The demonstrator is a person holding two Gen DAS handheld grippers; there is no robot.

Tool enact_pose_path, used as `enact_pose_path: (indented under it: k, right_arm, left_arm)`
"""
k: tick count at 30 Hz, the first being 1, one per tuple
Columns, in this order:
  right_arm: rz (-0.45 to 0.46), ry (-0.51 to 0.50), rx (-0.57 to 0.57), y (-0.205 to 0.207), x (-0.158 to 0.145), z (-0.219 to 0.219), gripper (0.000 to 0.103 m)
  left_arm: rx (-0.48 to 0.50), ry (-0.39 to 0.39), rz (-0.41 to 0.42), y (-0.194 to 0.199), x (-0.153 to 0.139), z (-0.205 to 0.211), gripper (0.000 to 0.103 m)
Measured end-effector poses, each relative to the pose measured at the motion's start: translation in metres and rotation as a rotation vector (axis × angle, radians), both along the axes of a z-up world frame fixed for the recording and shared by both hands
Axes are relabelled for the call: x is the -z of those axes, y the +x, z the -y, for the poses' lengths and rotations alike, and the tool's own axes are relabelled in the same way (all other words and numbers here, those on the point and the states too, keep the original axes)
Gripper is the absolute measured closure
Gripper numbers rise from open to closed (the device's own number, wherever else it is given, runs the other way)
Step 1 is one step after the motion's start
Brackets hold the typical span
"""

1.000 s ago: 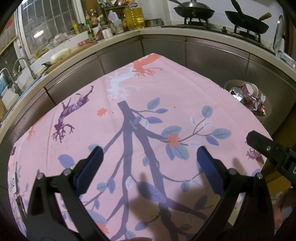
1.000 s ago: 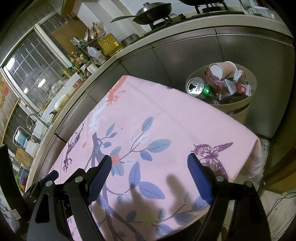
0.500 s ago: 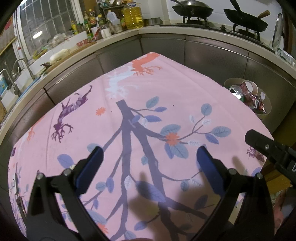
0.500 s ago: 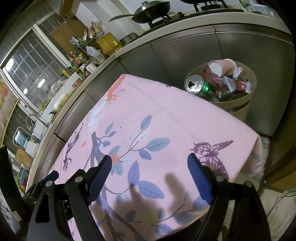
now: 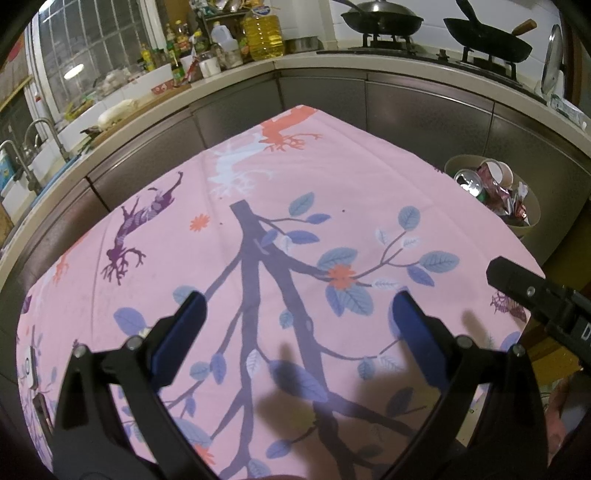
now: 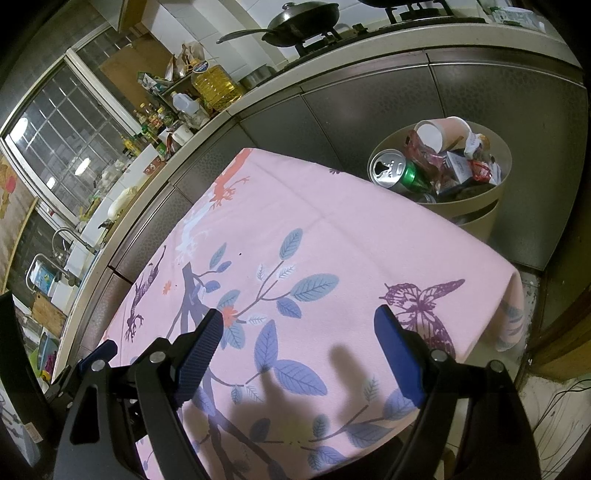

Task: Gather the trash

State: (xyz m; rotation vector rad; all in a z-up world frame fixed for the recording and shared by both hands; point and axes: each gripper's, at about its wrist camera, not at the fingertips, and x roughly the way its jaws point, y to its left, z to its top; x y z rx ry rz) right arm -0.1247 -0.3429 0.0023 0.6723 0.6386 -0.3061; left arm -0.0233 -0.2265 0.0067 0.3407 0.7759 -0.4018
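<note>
A round beige trash bin (image 6: 491, 214) (image 5: 532, 225) stands on the floor beyond the table's far right corner, heaped with a green can (image 6: 397, 171), a paper cup (image 6: 439, 133) and wrappers. My left gripper (image 5: 299, 314) hovers open over the pink floral tablecloth (image 5: 332, 184), nothing between its blue pads. My right gripper (image 6: 299, 325) is open too, empty, above the cloth near the table's right edge. Its black finger (image 5: 532, 295) shows at the right of the left wrist view. No loose trash shows on the cloth.
A kitchen counter (image 5: 229, 77) wraps round the table's far sides, with dark cabinet fronts (image 6: 369, 110) close behind. Woks (image 5: 380, 18) sit on the stove, oil bottles (image 5: 262, 33) in the corner, a sink (image 5: 29, 162) at left. Floor (image 6: 554, 424) lies right of the table.
</note>
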Motion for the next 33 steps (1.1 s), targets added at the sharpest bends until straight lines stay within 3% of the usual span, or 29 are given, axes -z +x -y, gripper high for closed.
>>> enact_pose_path:
  k: [33]
  right_arm:
    - [0.000,0.005,-0.003,-0.003,0.003,0.000,0.019]
  left_arm:
    - [0.001,-0.004,0.009,-0.001,-0.005,0.000,0.006]
